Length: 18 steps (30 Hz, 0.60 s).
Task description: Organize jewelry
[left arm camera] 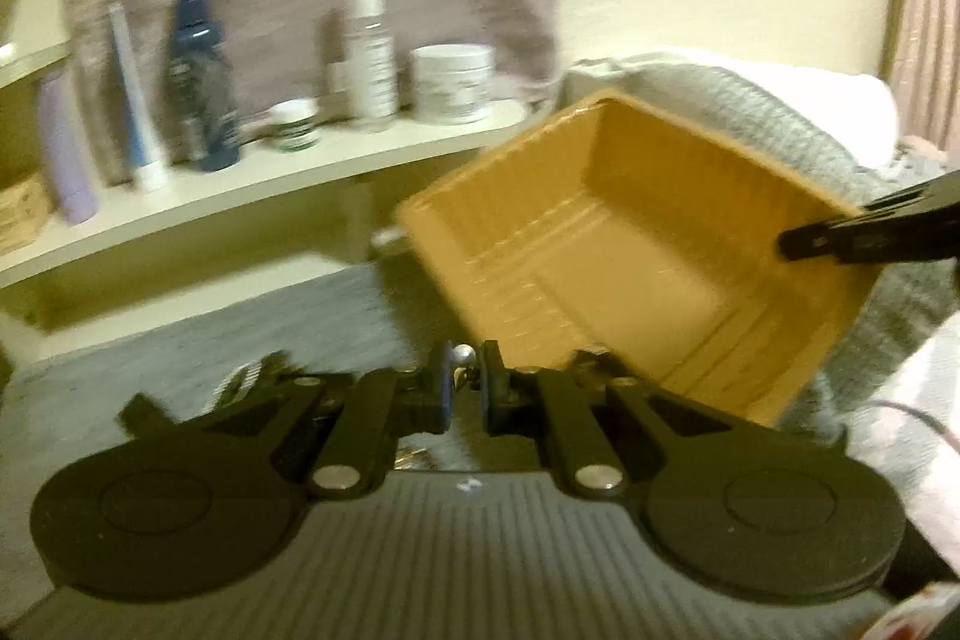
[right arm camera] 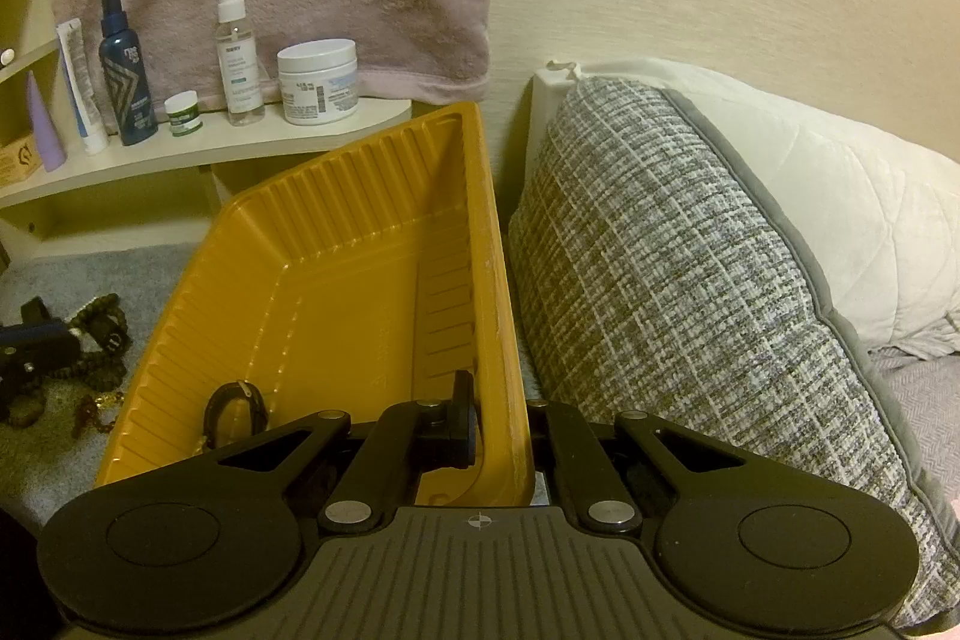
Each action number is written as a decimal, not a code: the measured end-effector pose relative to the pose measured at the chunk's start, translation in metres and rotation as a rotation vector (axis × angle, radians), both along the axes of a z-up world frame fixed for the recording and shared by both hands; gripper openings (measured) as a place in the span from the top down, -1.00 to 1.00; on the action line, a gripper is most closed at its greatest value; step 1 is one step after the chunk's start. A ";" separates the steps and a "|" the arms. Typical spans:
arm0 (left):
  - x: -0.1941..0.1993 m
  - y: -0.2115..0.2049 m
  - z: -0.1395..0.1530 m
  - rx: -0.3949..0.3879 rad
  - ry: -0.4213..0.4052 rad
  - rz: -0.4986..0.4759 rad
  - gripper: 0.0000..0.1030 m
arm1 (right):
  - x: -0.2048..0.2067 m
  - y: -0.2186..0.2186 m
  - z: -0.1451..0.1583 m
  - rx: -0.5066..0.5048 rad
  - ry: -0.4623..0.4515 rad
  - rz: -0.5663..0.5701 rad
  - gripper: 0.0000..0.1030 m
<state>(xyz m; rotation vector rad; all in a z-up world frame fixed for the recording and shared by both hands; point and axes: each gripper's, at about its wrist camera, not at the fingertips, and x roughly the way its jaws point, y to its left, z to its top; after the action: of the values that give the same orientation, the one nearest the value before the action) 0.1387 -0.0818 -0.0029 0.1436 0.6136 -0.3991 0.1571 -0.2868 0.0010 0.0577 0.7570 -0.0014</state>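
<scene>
From the left wrist view, the left tool (left arm camera: pixel 467 381) is sitting nearly closed, pinching a small silver bead piece (left arm camera: pixel 464 357) between its blue pads. Just to its right, the yellow tray (left arm camera: pixel 630 244) is tilting with its open side toward the camera, its near edge almost meeting the tool's right finger. The right tool (left arm camera: pixel 792 244) is reaching in from the right and clamping the tray's right rim. Grey bed surface (left arm camera: pixel 252 340) is lying open to the far left, under the shelf (left arm camera: pixel 270 184) of bottles.

From the right wrist view, the right tool (right arm camera: pixel 501 424) is closing tight on the tray's (right arm camera: pixel 336 280) right wall, one finger inside, one outside. A dark ring-shaped piece (right arm camera: pixel 234 409) is resting in the tray's near left corner. Loose beaded jewelry (right arm camera: pixel 96 340) is lying on the bed at left. A woven cushion (right arm camera: pixel 690 280) is crowding the tray's right edge, leaving only a narrow gap.
</scene>
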 end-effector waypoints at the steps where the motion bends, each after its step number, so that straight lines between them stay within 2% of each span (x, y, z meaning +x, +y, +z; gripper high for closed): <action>1: 0.000 -0.006 0.000 -0.001 0.001 -0.019 0.85 | 0.000 0.000 0.000 0.000 0.000 0.000 0.92; 12: -0.006 -0.034 -0.009 0.002 0.030 -0.102 0.82 | -0.001 0.001 0.001 -0.002 -0.001 0.002 0.92; 13: -0.007 -0.035 -0.009 -0.003 0.025 -0.104 0.76 | -0.001 0.000 0.001 -0.002 -0.001 0.001 0.92; 14: -0.007 -0.035 -0.008 -0.007 0.022 -0.103 0.57 | -0.001 0.000 0.001 -0.002 -0.001 0.002 0.92; 18: -0.008 -0.028 -0.006 -0.008 0.003 -0.079 0.54 | -0.001 0.000 0.001 -0.003 -0.001 0.002 0.92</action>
<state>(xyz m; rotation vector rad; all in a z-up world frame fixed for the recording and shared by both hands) 0.1309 -0.1099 -0.0090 0.1602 0.6102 -0.4782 0.1558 -0.2863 0.0023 0.0540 0.7558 -0.0003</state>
